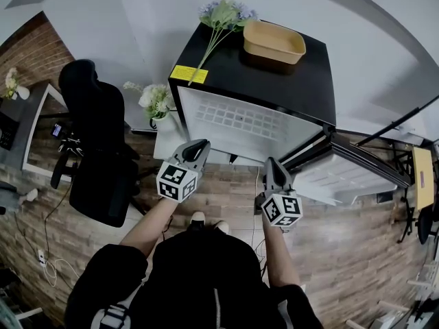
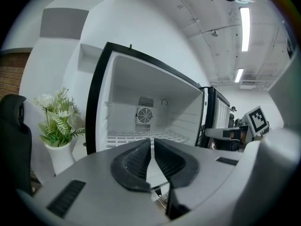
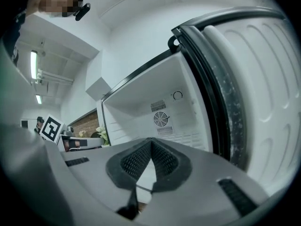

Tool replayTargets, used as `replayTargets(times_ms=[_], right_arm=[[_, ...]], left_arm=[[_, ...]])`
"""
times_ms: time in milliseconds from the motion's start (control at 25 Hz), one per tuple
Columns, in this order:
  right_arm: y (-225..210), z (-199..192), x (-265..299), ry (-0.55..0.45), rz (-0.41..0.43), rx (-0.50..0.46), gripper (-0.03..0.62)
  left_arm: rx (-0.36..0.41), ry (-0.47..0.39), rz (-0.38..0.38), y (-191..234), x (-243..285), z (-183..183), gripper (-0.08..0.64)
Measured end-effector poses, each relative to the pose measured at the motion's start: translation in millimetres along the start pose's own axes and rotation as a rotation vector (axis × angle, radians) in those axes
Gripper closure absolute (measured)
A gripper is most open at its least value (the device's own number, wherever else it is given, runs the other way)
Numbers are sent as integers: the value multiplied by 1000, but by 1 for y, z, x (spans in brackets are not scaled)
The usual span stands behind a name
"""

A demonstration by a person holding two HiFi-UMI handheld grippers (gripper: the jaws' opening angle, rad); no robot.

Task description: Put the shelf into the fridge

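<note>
A black mini fridge (image 1: 288,81) stands in front of me with its door (image 1: 346,170) swung open to the right. A white wire shelf (image 2: 141,136) lies flat low inside the white interior, below the rear fan (image 2: 144,113); it also shows as the wire shelf (image 1: 240,120) in the head view and the wire shelf (image 3: 183,138) in the right gripper view. My left gripper (image 1: 199,144) hovers before the opening's left part, shut and holding nothing (image 2: 152,140). My right gripper (image 1: 272,163) is by the door hinge side, also shut on nothing (image 3: 150,141).
A tan basin (image 1: 274,42) and artificial flowers (image 1: 223,16) rest on the fridge top. A white vase of flowers (image 1: 156,103) stands left of the fridge, a black office chair (image 1: 99,142) further left. Stand legs (image 1: 405,125) and furniture lie to the right.
</note>
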State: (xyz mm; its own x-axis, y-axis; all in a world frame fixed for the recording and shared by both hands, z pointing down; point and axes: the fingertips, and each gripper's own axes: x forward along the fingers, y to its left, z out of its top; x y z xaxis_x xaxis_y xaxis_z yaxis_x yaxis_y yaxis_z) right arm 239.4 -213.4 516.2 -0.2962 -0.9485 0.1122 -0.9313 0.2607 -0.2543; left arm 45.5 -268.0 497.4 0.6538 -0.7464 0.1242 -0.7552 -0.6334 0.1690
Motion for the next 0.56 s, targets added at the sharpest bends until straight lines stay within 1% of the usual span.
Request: replayTargets(times_ms=[320,560], right_arm=[[-2,-2,-4,4,-2,22,586],[-2,-4,-3,10,18,32,586]], left_arm=[[-17,4,-2,-3,1,-3,518],[13,16,-4,-11,3,-7,518]])
